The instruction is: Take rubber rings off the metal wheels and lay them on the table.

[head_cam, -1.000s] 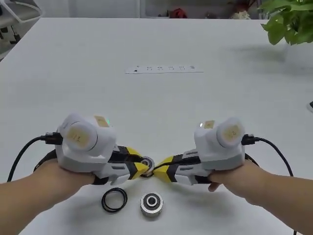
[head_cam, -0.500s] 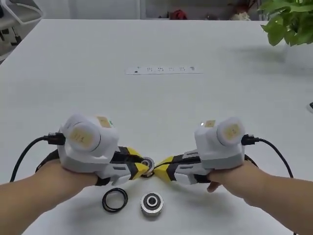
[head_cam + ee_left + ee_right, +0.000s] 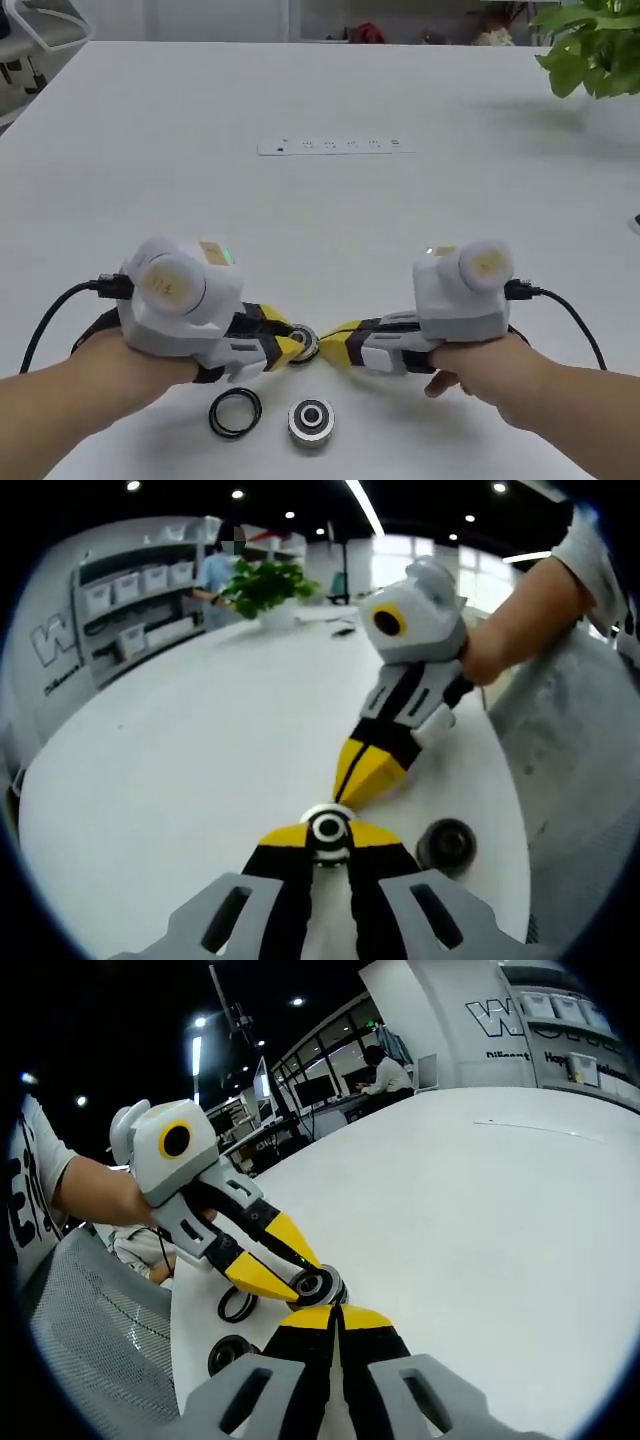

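My left gripper [image 3: 328, 838] clamps a small silvery metal wheel [image 3: 328, 826] with a dark hub, while my right gripper [image 3: 337, 1312], pinched closed, touches its rim.

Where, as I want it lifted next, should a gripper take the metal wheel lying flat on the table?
Probably across the outer rim of the metal wheel, straight down from above: it lies flat, bore up, opposite rim sides exposed. Set jaws front and back, as the rubber ring lies close on its left.
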### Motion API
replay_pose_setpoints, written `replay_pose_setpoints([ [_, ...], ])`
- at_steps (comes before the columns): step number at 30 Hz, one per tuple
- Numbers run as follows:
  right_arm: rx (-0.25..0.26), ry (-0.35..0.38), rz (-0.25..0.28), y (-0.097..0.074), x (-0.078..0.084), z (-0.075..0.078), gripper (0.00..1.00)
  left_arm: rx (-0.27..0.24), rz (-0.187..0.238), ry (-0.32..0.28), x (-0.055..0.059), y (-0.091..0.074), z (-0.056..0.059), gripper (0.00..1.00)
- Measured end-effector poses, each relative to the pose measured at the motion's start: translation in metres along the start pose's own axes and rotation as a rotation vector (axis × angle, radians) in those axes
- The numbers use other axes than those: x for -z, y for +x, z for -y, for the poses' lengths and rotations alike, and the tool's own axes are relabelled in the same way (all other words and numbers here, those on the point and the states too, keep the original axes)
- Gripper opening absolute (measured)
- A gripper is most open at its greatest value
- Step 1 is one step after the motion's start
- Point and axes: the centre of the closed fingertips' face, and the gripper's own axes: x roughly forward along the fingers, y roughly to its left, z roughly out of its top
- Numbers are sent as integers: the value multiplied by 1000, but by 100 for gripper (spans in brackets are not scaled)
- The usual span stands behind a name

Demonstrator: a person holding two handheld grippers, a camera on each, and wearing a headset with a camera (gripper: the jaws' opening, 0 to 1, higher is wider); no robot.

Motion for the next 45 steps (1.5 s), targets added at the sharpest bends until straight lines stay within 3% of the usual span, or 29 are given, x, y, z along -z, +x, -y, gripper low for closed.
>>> replay_pose_setpoints([
  [7, -7, 38, 18, 0, -3, -3, 0, -7, -4, 1, 0, 0, 0, 13],
  [23, -25, 9, 2, 0, -5, -10, 0, -12, -16, 3, 0, 1, 1, 13],
  [36, -96, -8, 26, 5, -13, -27, 0, -6, -15, 9, -1, 2, 2, 13],
  [45, -61, -9, 23, 2, -10, -18, 0, -12, -4, -10, -1, 2, 3, 14],
])
